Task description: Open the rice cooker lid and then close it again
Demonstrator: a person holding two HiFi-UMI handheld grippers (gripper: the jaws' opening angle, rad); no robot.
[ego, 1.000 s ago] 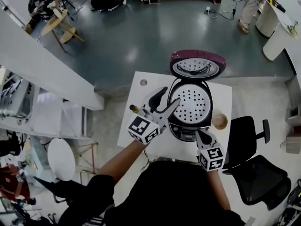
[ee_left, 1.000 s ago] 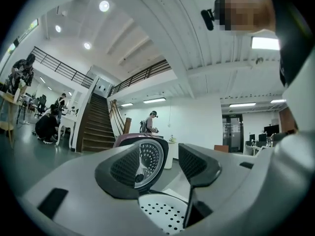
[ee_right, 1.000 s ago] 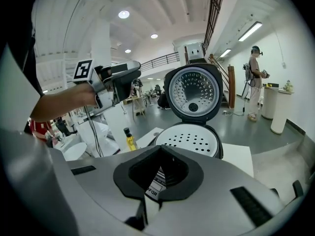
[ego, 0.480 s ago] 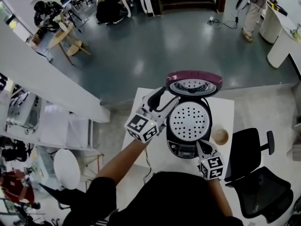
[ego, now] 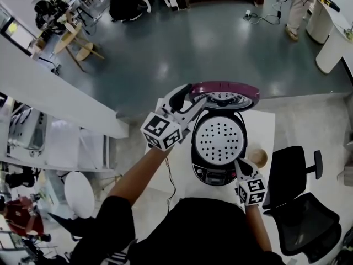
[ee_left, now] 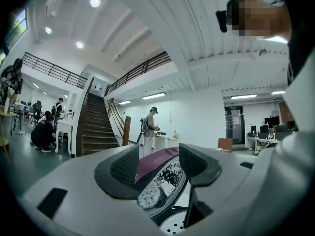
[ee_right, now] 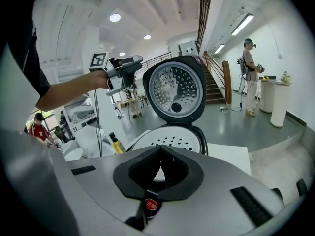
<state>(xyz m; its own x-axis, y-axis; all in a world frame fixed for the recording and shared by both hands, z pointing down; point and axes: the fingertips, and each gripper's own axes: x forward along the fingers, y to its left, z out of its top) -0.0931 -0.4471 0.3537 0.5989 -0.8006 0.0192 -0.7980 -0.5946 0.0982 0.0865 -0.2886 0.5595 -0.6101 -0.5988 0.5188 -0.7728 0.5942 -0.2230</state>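
Note:
The black rice cooker (ego: 205, 173) stands on a white table with its maroon lid (ego: 223, 88) raised upright at the back. A white perforated tray (ego: 219, 138) fills its mouth. My left gripper (ego: 186, 100) is open at the lid's left edge. In the left gripper view the lid's rim (ee_left: 156, 162) shows beyond the gap of the left gripper (ee_left: 158, 165), and I cannot tell whether a pad touches it. My right gripper (ego: 238, 164) is shut and empty at the cooker's front right. From the right gripper (ee_right: 160, 151) I see the lid's underside (ee_right: 174, 90) and the left gripper (ee_right: 129, 65) beside it.
A round cup (ego: 257, 158) stands on the table (ego: 265, 127) right of the cooker. A small yellow bottle (ee_right: 115, 144) is at the cooker's left. A black office chair (ego: 300, 206) is to the right, a white stool (ego: 79, 192) to the left. People stand farther off.
My left gripper has moved away from me along the cooker's left side to the raised lid's edge, still open. The right gripper has stayed shut at the cooker's front right.

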